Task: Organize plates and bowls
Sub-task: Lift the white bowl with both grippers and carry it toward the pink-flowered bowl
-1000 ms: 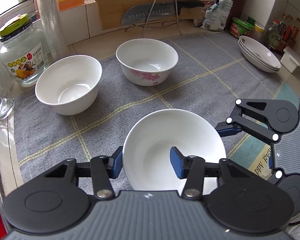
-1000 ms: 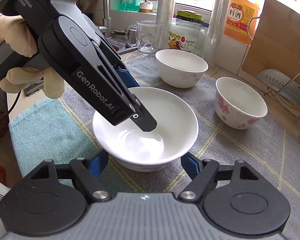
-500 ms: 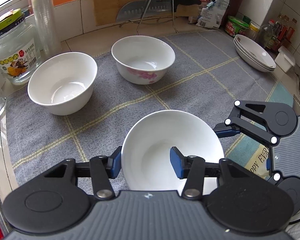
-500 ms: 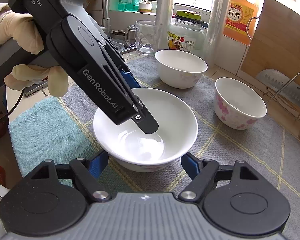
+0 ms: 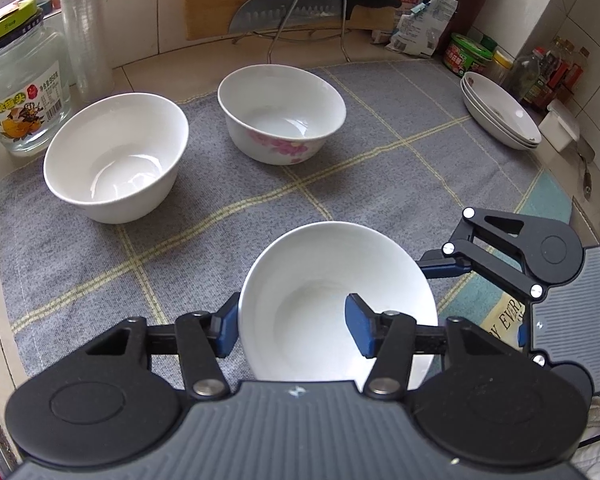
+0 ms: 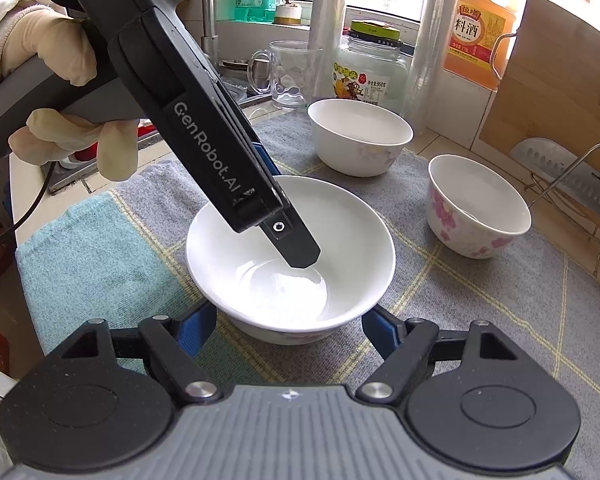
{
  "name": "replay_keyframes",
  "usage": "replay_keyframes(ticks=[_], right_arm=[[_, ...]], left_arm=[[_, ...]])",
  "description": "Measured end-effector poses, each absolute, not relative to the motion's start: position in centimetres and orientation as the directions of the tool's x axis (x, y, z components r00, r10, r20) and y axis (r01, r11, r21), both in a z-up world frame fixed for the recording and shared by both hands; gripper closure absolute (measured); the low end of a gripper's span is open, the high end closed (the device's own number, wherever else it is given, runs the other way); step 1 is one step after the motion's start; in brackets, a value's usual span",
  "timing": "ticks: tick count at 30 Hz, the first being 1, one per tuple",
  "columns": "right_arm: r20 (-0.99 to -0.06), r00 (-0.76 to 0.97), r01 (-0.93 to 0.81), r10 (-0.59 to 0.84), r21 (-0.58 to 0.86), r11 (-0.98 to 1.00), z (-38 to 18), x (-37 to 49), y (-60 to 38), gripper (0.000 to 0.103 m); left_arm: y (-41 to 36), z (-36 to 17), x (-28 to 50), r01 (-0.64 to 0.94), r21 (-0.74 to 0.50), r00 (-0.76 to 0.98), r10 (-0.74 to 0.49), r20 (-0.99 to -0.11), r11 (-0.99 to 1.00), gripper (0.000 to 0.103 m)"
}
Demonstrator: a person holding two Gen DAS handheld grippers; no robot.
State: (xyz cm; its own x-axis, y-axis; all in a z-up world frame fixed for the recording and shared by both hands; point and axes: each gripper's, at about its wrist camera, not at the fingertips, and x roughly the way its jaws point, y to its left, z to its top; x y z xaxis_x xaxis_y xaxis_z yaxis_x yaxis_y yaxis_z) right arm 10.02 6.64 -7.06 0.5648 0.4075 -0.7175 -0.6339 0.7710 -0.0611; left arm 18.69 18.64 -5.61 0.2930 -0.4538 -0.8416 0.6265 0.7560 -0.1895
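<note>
A plain white bowl (image 5: 324, 280) (image 6: 340, 232) sits nearest on the grey checked cloth (image 5: 380, 168). My left gripper (image 5: 292, 328) is shut on its rim, with one finger (image 6: 300, 252) inside and the other outside the wall. My right gripper (image 6: 288, 328) straddles the bowl low down, and its blue pads touch the lower wall on both sides. One right finger (image 5: 444, 268) shows beside the bowl. Farther off stand a second white bowl (image 5: 116, 156) (image 6: 360, 136) and a pink-flowered bowl (image 5: 280, 112) (image 6: 476, 208). A stack of plates (image 5: 500, 116) rests at the right.
A glass jar (image 5: 16, 92) and a glass mug (image 6: 288, 76) stand beyond the cloth's left edge. A cleaver on a wire rack (image 5: 300, 8) leans on a cutting board at the back. Condiment bottles crowd the right corner. A teal towel (image 6: 80, 264) covers the counter's near end.
The left gripper has tipped a little: the far bowls sit lower in its view, and it stands steeper in the right view. The near bowl and the right gripper have stayed put.
</note>
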Motion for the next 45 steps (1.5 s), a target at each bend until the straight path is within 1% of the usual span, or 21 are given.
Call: replay_keyframes(ticks=[1,2,3,4,5,6,9,13,16,18,20,22,27,29,34,45], right_arm=[[-0.717,0.567,-0.634,0.406,-0.064,0.771,-7.0,10.0,6.7,0.019],[-0.715,0.569,-0.634,0.406,-0.067,0.771,-7.0,10.0,6.7,0.019],[-0.713,0.572,-0.634,0.405,-0.071,0.77,-7.0,9.9,6.7,0.016],[-0.705,0.58,-0.632,0.407,-0.075,0.771,-6.9,9.8,6.7,0.013],[-0.697,0.587,-0.631,0.412,-0.075,0.772,-6.7,9.8,6.6,0.007],[-0.684,0.593,-0.631,0.425,-0.067,0.773,-6.4,9.8,6.5,0.004],[-0.68,0.585,-0.629,0.442,-0.037,0.776,-6.0,10.0,6.3,0.004],[-0.695,0.578,-0.627,0.428,-0.043,0.778,-6.5,10.0,6.3,0.004],[-0.701,0.573,-0.631,0.425,-0.045,0.775,-6.8,9.9,6.3,0.007],[-0.701,0.574,-0.629,0.423,-0.047,0.776,-6.8,9.9,6.4,0.012],[-0.701,0.574,-0.631,0.424,-0.047,0.775,-6.8,9.9,6.4,0.012],[-0.699,0.576,-0.629,0.424,-0.048,0.776,-6.7,9.9,6.3,0.015],[-0.701,0.576,-0.628,0.421,-0.051,0.776,-6.7,9.8,6.3,0.015],[-0.699,0.578,-0.626,0.42,-0.05,0.778,-6.6,9.8,6.4,0.015],[-0.702,0.574,-0.624,0.421,-0.042,0.78,-6.6,9.9,6.2,0.015],[-0.699,0.581,-0.621,0.417,-0.049,0.783,-5.5,9.4,4.5,0.015]], left_arm=[[18.6,-5.6,18.7,0.631,-0.187,0.293,-0.454,-0.841,0.753,0.046],[18.5,-5.6,18.7,0.633,-0.184,0.294,-0.454,-0.842,0.752,0.039],[18.4,-5.5,18.7,0.635,-0.179,0.298,-0.452,-0.841,0.752,0.035],[18.4,-5.4,18.7,0.636,-0.176,0.302,-0.453,-0.839,0.751,0.028],[18.5,-5.4,18.8,0.638,-0.176,0.304,-0.456,-0.836,0.75,0.027],[18.5,-5.3,18.8,0.639,-0.18,0.302,-0.459,-0.835,0.748,0.027],[18.6,-5.2,19.0,0.638,-0.185,0.295,-0.46,-0.837,0.747,0.027],[18.8,-5.4,19.1,0.633,-0.203,0.278,-0.464,-0.841,0.747,0.028],[18.7,-5.5,19.0,0.639,-0.208,0.267,-0.467,-0.843,0.741,0.029],[18.6,-5.6,19.0,0.642,-0.21,0.261,-0.467,-0.845,0.737,0.029],[18.5,-5.6,19.0,0.646,-0.216,0.253,-0.473,-0.844,0.732,0.029],[18.5,-5.6,19.0,0.646,-0.22,0.248,-0.474,-0.845,0.731,0.029],[18.4,-5.7,19.1,0.647,-0.249,0.226,-0.492,-0.841,0.721,0.033],[18.2,-5.6,19.0,0.651,-0.239,0.229,-0.486,-0.843,0.72,0.033],[18.4,-5.3,19.1,0.646,-0.262,0.218,-0.502,-0.837,0.717,0.034],[15.9,-4.1,18.3,0.673,-0.24,0.228,-0.504,-0.833,0.7,0.034]])
